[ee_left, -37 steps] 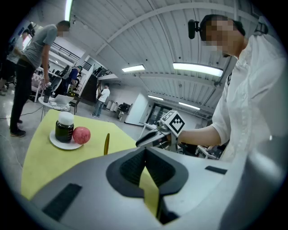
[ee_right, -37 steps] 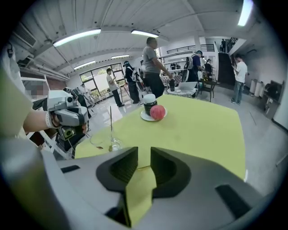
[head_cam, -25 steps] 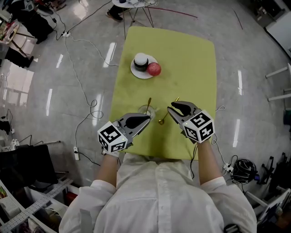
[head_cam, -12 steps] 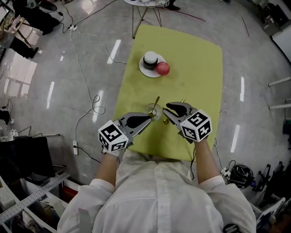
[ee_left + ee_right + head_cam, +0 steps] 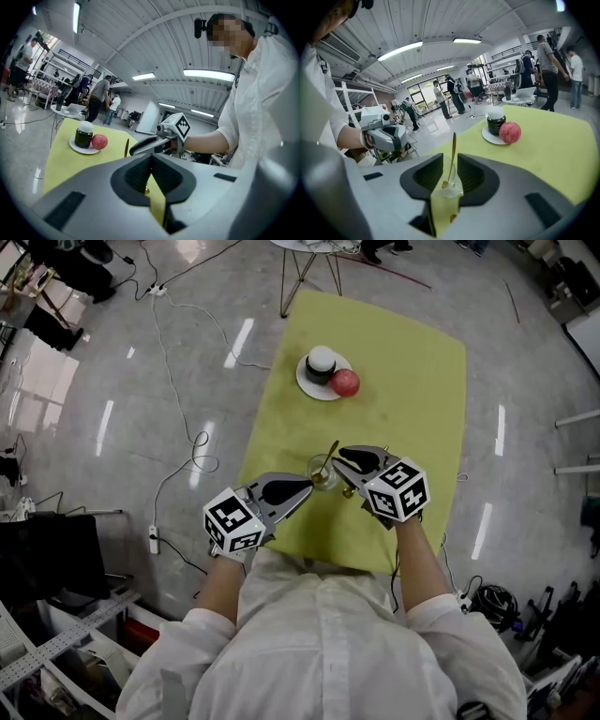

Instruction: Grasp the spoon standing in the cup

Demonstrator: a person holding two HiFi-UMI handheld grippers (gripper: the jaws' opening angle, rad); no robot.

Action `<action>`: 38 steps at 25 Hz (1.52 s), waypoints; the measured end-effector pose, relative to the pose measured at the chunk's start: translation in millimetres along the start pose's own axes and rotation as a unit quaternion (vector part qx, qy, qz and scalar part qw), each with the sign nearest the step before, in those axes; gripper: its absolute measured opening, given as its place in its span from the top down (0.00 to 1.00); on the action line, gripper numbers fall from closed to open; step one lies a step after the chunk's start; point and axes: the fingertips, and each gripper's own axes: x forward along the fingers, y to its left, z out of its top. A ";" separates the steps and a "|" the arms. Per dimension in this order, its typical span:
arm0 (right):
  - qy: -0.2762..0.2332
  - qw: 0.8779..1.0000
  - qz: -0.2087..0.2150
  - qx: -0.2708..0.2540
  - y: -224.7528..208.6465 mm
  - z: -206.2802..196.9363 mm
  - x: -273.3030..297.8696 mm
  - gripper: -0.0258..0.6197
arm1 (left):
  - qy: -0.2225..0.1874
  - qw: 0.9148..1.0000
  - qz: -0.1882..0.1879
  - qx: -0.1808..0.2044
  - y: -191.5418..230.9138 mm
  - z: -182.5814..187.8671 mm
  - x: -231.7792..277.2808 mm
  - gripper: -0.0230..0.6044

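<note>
Lower left of the head view: the left gripper (image 5: 302, 489) hangs over the near part of the yellow-green cloth (image 5: 412, 381). Its fingers are pressed together on nothing and its tips lie close by the cup.

Centre: the clear cup (image 5: 321, 472) stands on the cloth between the two grippers. The golden spoon (image 5: 453, 152) leans in it, bowl down, handle tilted up and away from the person. Higher in the frame and well apart, a white plate (image 5: 307, 382) carries a dark jar (image 5: 322, 363) with a pale lid and a red apple (image 5: 345, 382).

Right of centre: the right gripper (image 5: 340, 457) has its fingers a little apart, tips just beside the cup. Its own view lines the spoon's handle up in the narrow gap between them, with nothing gripped yet.

The step in hand appears to be the right gripper's final approach to the spoon.
- **Where to grip:** The gap looks barely wider than the handle and the cup's rim sits on the same line. Aiming at the upper handle, clear of the rim, should let the pads close on metal rather than on the cup.
- **Matching the lean:** The handle leans, so the fingers would do best to tilt with it.
- **Holding firm:** A thin, smooth handle is likely to pivot in a loose hold, so a firm grip is called for.
- **The risk:** The cup looks light, and a nudge from either gripper could tip it.
</note>
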 end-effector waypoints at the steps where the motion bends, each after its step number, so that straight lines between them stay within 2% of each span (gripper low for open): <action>1: 0.002 1.000 0.001 0.001 -0.9 -0.4 2.0 0.81 | 0.000 1.000 0.000 -0.001 -0.1 -0.5 -0.3 0.96; 7: 0.015 1.000 0.003 0.001 -3.5 -4.4 13.3 0.82 | 0.003 1.000 0.000 -0.005 -0.5 -3.4 -1.7 0.96; 25: 0.031 0.999 0.001 -0.017 -3.5 -10.7 22.7 0.92 | 0.009 1.000 -0.004 -0.006 -1.7 -5.5 -1.8 0.96; 38: 0.002 1.000 0.024 0.005 6.3 0.6 15.4 0.95 | 0.011 1.000 -0.005 -0.004 1.1 -5.1 1.2 0.96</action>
